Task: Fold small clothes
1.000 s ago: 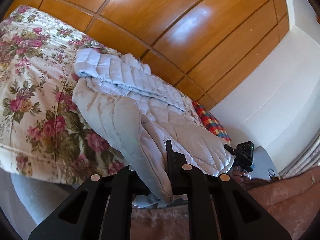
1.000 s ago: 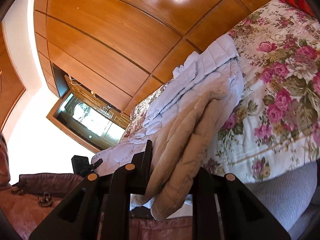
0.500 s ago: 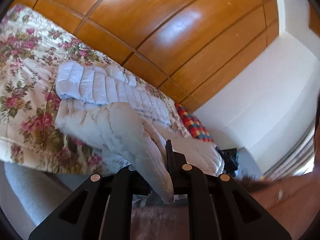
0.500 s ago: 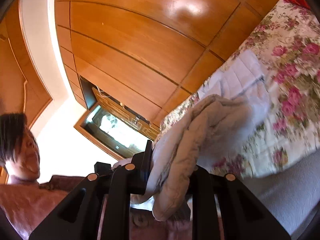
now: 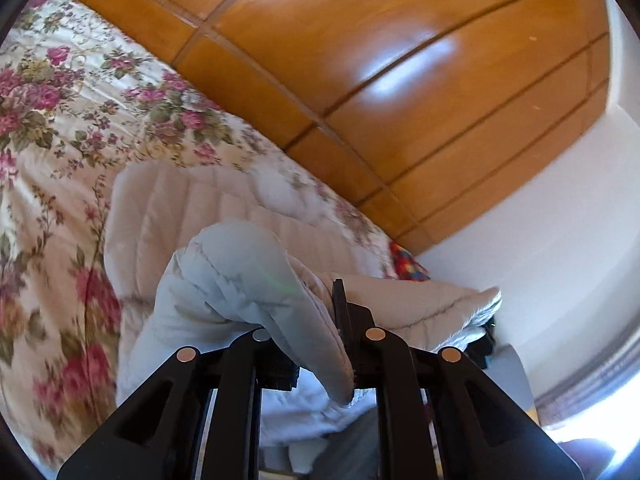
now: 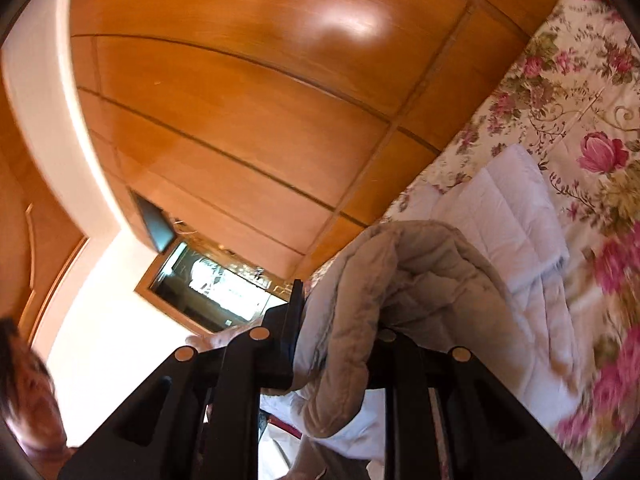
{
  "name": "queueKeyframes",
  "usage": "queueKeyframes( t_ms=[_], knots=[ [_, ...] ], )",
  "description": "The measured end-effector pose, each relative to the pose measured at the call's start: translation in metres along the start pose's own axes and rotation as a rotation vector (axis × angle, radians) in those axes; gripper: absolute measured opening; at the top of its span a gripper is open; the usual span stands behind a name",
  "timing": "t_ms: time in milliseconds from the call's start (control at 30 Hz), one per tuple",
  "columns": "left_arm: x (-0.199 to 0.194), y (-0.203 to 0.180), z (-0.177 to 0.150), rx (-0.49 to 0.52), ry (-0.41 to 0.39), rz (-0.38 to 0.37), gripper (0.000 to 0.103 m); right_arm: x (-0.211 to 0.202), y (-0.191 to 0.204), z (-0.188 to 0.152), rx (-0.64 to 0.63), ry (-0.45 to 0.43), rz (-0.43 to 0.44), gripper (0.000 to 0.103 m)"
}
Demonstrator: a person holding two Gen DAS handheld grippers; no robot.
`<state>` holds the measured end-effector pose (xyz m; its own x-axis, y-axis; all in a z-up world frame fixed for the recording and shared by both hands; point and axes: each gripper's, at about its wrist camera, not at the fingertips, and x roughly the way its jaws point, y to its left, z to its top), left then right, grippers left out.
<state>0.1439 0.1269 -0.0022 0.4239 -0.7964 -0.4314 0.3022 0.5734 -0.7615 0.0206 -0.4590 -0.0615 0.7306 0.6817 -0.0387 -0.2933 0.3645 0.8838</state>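
A pale quilted puffer jacket (image 5: 224, 216) lies on the floral bedspread (image 5: 60, 120), its near part raised off the bed. My left gripper (image 5: 316, 344) is shut on a thick fold of it, which bulges out between the fingers. In the right wrist view the same jacket (image 6: 508, 216) lies on the bedspread (image 6: 592, 92), and my right gripper (image 6: 340, 340) is shut on a beige-lined fold (image 6: 400, 272) held above the bed. The folds hide most of both grippers' fingertips.
A wooden panelled wardrobe (image 5: 360, 60) stands behind the bed and also shows in the right wrist view (image 6: 240, 100). A red checked cloth (image 5: 408, 264) lies at the bed's far end. A white wall (image 5: 540, 220) is to the right. A person's face (image 6: 24, 400) is at the lower left.
Both grippers have lifted the jacket's near edge and carried it forward over the part lying on the bed. The cameras tilted upward, showing more wardrobe. Both grips stayed shut.
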Motion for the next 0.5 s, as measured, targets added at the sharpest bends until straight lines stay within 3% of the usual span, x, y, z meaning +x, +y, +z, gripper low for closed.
queueKeyframes(
  t_ms=[333,500],
  knots=[
    [0.065,0.066,0.044,-0.163,-0.006,0.085,0.012,0.056,-0.066,0.046,0.137,0.006,-0.128,0.022],
    [0.095,0.082,0.058,-0.121,-0.016,0.198,0.017,0.072,-0.096,0.057,0.184,-0.035,-0.186,0.026]
  ],
)
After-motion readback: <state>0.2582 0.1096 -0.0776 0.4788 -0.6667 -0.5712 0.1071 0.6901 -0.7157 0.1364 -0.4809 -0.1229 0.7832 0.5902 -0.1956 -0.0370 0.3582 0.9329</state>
